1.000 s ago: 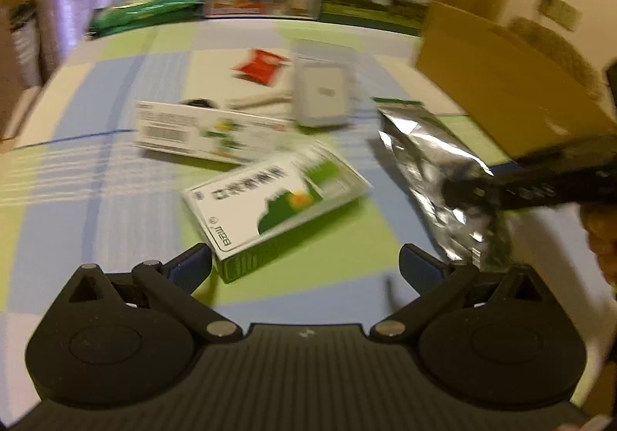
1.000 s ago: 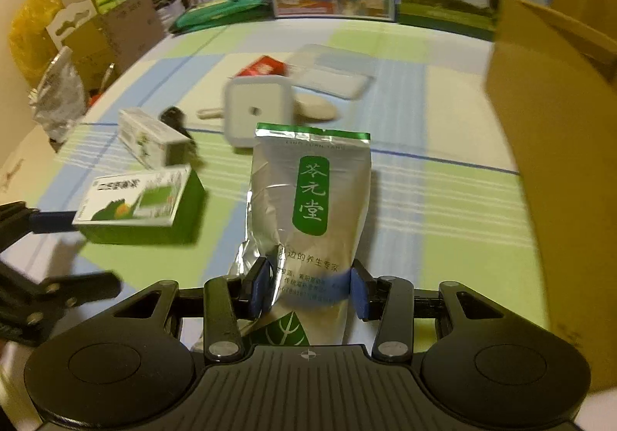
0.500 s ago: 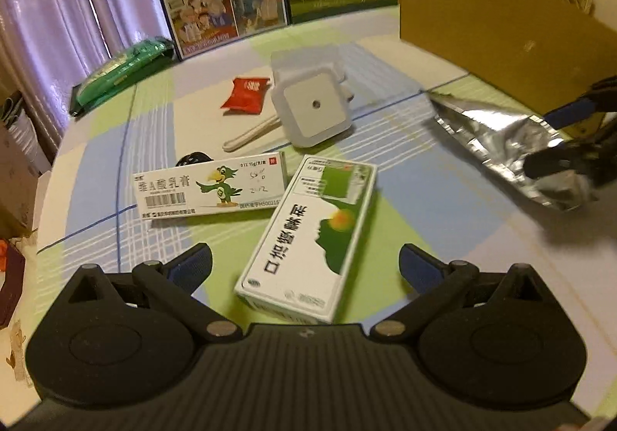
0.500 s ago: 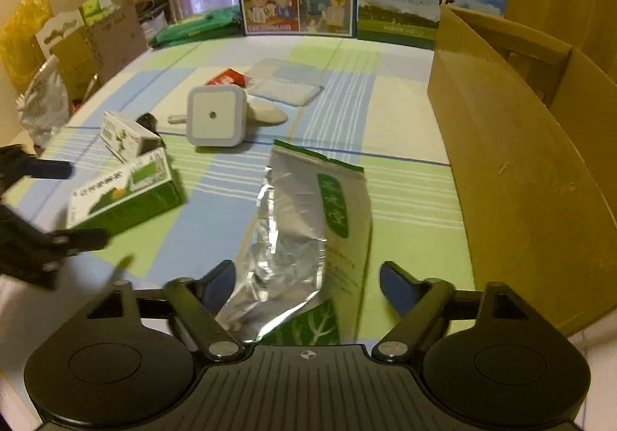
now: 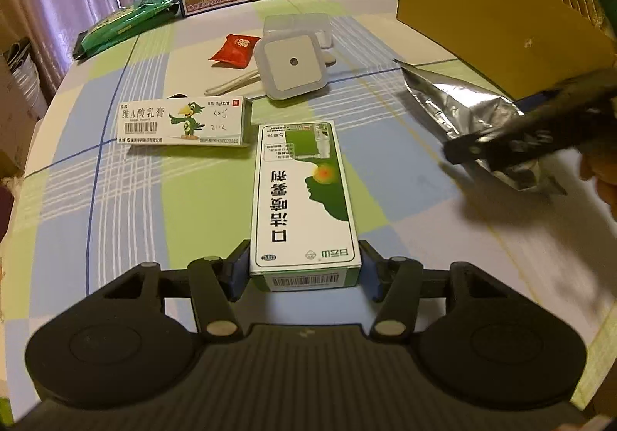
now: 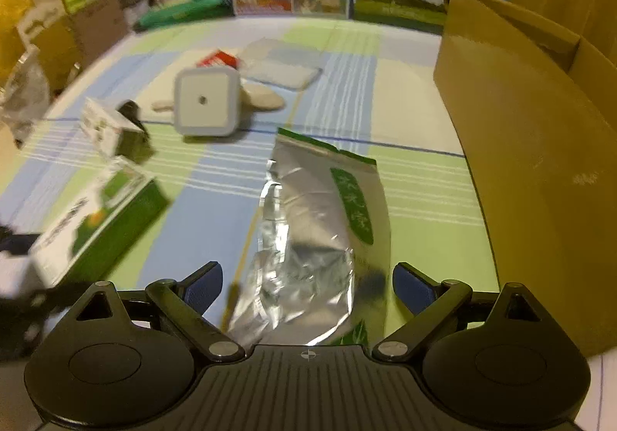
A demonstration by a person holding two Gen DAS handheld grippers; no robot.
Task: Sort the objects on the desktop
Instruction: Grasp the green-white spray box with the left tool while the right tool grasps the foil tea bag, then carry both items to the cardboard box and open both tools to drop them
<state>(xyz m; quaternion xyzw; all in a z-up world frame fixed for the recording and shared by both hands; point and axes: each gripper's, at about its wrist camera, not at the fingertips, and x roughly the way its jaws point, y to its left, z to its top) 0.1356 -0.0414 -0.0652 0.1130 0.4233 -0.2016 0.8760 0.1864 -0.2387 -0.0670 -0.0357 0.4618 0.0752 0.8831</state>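
left gripper [image 5: 304, 269] clamps green box [image 5: 302, 195] — right gripper [image 6: 307, 286] spread, foil pouch [image 6: 316, 234] between

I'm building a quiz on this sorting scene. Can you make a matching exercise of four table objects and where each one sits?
1. green-and-white box
2. foil pouch
3. red packet
4. cardboard box

a. at the table's right side
b. between the right gripper's open fingers
c. between the left gripper's fingers
d. behind the white square device

Pairs: 1-c, 2-b, 3-d, 4-a
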